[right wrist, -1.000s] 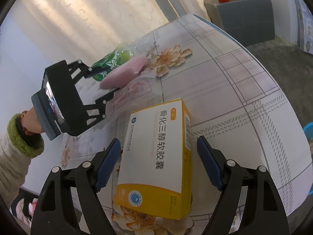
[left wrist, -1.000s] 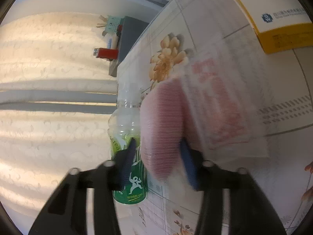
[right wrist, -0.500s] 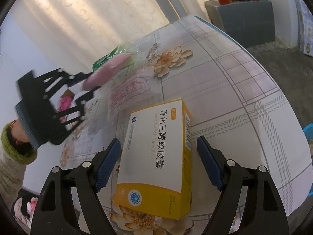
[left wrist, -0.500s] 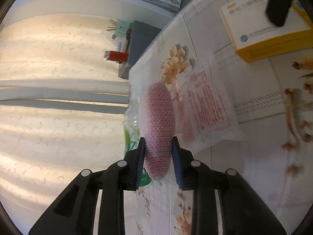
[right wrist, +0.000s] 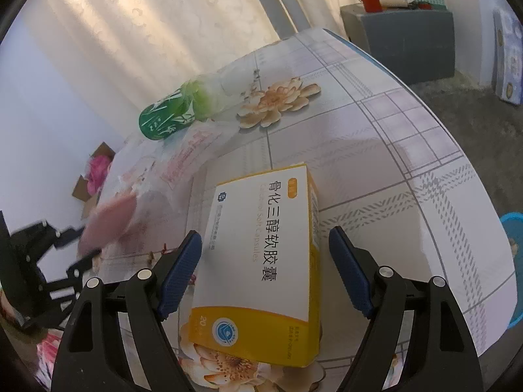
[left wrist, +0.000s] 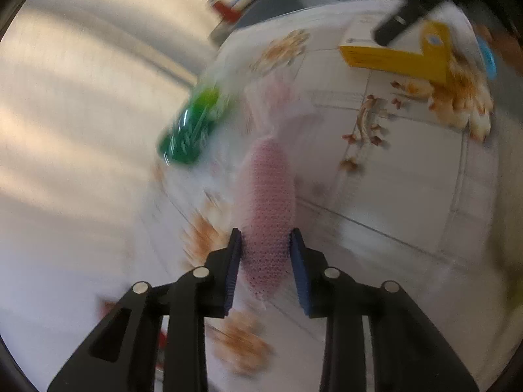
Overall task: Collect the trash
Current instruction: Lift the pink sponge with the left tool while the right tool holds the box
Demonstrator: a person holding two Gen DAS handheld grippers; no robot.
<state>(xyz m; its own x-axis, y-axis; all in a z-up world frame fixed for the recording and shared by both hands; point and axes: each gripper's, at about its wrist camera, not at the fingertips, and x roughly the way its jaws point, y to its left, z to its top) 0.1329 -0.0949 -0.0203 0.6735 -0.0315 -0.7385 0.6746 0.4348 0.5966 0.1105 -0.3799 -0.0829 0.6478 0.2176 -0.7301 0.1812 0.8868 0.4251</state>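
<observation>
Pink mesh pad (left wrist: 268,209) sits clamped in the left gripper (left wrist: 265,261) – its jaws just opened a little – lifted off the bench (right wrist: 376,163). The right gripper (right wrist: 261,274) has its jaws wide apart around the yellow box (right wrist: 261,261), not touching – green bottle (right wrist: 176,112) behind.

White-and-yellow cardboard medicine box (right wrist: 261,261): black Chinese "骨化三醇软胶囊", faint "Calcitriol Soft Capsules" beside it, "20" on the yellow band. Print on the green-labelled plastic bottle (right wrist: 166,116) and red-printed clear bag (right wrist: 186,156): unreadable.
</observation>
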